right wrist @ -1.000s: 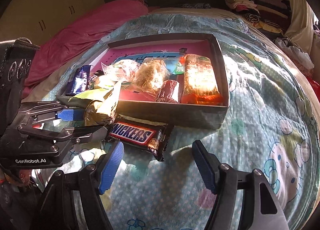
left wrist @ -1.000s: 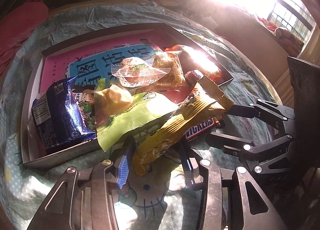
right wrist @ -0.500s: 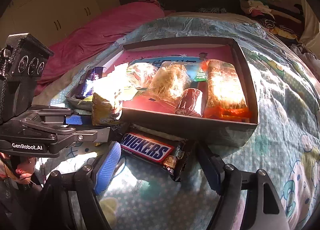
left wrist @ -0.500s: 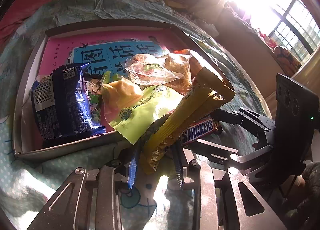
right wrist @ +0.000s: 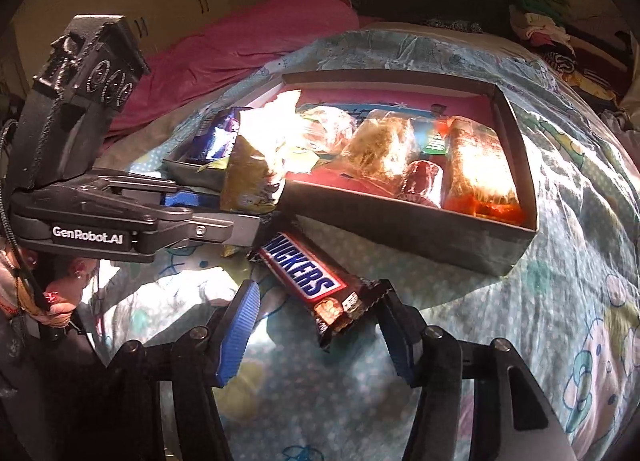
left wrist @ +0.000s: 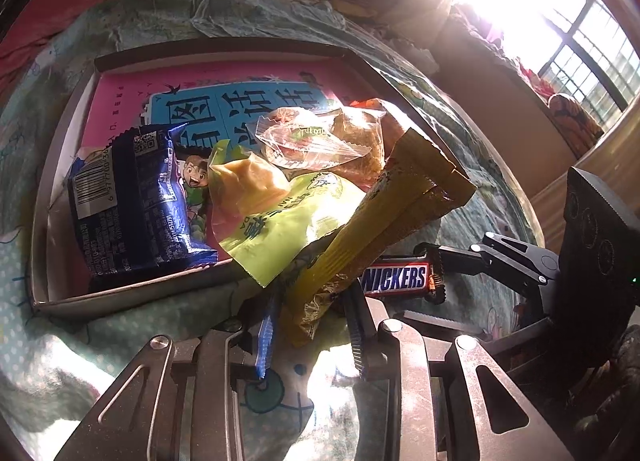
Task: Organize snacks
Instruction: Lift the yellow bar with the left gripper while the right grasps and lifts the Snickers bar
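My left gripper [left wrist: 310,297] is shut on a yellow-gold snack packet [left wrist: 384,217] and holds it tilted over the near edge of the cardboard box [left wrist: 132,293]. The packet also shows in the right wrist view [right wrist: 252,177]. A Snickers bar [right wrist: 312,281] lies on the bedspread just outside the box [right wrist: 404,229]. My right gripper [right wrist: 316,325] is open, its fingers either side of the bar's near end. In the box lie a blue packet [left wrist: 132,201], a green packet [left wrist: 296,217] and a clear wrapped snack [left wrist: 312,137].
The box sits on a patterned bedspread [right wrist: 560,301]. A pink blanket [right wrist: 248,45] lies behind it and clothes [right wrist: 540,21] are piled at the far right. An orange-wrapped snack [right wrist: 480,173] and a red one [right wrist: 424,181] lie at the box's right side.
My left gripper has lifted the yellow packet up and toward the box. My right gripper has moved forward so its open fingers straddle the Snickers bar.
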`<action>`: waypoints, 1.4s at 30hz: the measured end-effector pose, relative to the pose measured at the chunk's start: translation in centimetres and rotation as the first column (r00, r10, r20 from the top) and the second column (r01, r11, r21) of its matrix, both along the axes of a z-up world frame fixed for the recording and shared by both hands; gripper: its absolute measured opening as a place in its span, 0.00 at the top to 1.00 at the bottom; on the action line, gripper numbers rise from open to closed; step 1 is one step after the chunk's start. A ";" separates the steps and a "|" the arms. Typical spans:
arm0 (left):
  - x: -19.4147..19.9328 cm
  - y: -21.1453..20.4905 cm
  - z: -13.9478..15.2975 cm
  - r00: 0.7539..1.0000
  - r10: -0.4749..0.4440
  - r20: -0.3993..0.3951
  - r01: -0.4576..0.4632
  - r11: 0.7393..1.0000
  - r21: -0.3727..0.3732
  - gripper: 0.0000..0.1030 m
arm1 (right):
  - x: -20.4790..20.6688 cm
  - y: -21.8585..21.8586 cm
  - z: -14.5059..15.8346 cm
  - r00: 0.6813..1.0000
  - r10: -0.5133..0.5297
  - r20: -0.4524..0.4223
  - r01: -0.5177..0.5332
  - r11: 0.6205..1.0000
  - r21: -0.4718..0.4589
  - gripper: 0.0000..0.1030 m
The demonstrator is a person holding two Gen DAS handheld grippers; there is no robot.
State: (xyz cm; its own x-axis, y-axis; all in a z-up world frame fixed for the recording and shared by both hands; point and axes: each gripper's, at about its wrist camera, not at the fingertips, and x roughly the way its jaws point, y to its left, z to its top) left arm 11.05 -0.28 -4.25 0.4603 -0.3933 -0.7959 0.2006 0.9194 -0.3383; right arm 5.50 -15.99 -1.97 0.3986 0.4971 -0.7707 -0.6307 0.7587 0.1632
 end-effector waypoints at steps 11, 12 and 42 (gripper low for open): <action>0.2 0.0 -0.1 1.000 -0.001 -0.007 0.001 1.000 -0.016 0.70 | 0.3 2.4 -0.3 0.992 0.089 0.091 -0.082 0.993 -0.079 0.49; 0.2 -0.1 -0.1 1.000 -0.003 -0.008 0.003 1.000 -0.020 0.70 | 0.3 2.6 -0.3 0.991 0.101 0.089 -0.094 0.992 -0.083 0.52; -2.0 -1.3 4.5 0.992 -0.028 0.123 0.035 0.998 -0.057 0.76 | -0.3 -3.9 4.5 0.977 -0.206 -0.049 0.212 0.960 0.181 0.71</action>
